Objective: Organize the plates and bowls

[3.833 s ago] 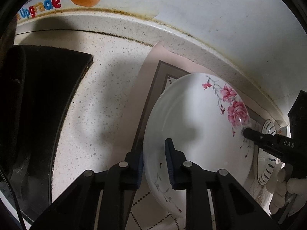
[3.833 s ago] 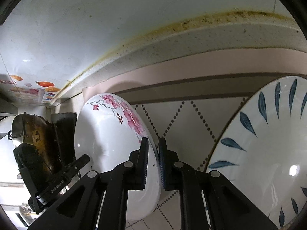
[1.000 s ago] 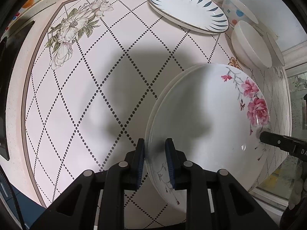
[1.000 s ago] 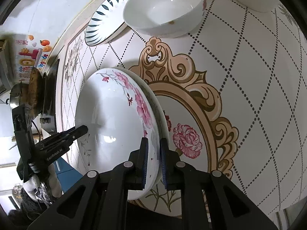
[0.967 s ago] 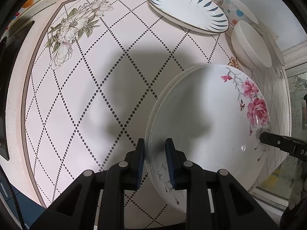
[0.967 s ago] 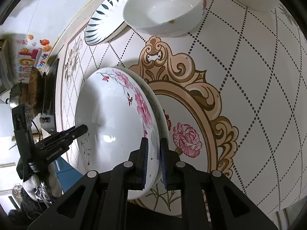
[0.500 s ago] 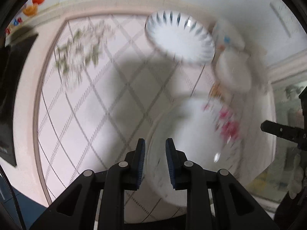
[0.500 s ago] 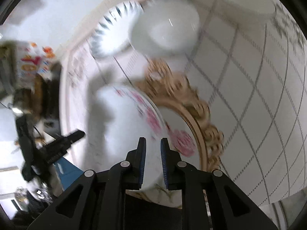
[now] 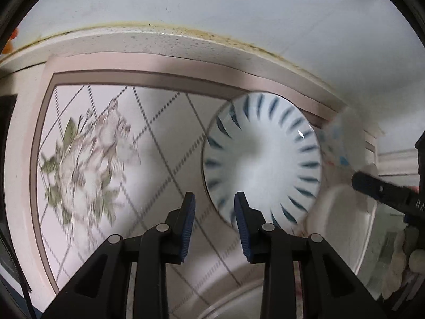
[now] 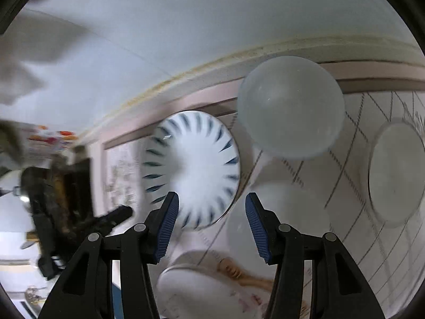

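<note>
Both tongs are empty, jaws just opening: the left tongs [image 9: 213,219] stand narrow, the right tongs [image 10: 211,224] wider. The blue-leaf plate [image 9: 263,164] lies on the surface just ahead, between them. It's glazed ceramic, stiff, slick, breakable; pinch opposite rims.

A patterned mat [image 9: 164,138] covers the counter, its far edge along the wall. A leaf-rimmed plate [image 9: 263,159] lies near the mat's far edge. To its right, at the same edge, sits a bowl [image 10: 289,106]; a second bowl [image 10: 395,172] lies further right. A third bowl [image 10: 279,212] sits nearer, beside the plate.
</note>
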`<state>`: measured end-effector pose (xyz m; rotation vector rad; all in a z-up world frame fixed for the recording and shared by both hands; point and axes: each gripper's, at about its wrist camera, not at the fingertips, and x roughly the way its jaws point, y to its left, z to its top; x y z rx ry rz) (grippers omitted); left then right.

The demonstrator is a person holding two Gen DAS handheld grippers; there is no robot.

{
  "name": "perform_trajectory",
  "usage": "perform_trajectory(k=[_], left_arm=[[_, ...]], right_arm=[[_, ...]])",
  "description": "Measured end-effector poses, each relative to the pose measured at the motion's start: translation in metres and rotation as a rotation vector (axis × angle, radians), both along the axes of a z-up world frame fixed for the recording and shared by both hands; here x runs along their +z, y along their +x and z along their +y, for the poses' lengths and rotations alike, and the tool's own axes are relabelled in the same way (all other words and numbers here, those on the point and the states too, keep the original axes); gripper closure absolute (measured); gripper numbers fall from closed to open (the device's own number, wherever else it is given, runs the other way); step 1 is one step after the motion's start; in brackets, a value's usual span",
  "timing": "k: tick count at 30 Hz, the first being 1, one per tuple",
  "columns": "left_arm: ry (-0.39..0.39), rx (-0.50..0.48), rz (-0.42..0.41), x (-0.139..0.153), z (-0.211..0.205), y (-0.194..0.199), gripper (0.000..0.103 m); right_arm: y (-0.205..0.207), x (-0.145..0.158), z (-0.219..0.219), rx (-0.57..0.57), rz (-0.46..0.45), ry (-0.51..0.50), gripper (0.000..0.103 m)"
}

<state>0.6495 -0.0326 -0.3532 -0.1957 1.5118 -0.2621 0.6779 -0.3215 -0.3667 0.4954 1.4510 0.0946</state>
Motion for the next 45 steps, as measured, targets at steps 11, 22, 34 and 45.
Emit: perform_trajectory(k=[11, 22, 34, 45], left_arm=[[0.010, -0.036, 0.071, -0.044, -0.015, 0.039, 0.076], [0.078, -0.054, -0.026, -0.038, -0.021, 0.027, 0.093], [0.045, -0.029, -0.086, 0.010, 0.011, -0.007, 0.093], [0.016, -0.037, -0.168, 0.081, 0.028, -0.084, 0.093]], right_arm=[[0.032, -0.059, 0.007, 0.058, 0.135, -0.056, 0.068], [0.031, -0.070, 0.008, 0.074, 0.088, -0.082, 0.090], [0.014, -0.039, 0.015, 0.096, 0.027, -0.042, 0.090], [-0.063, 0.007, 0.034, 0.165, -0.021, 0.010, 0.090]])
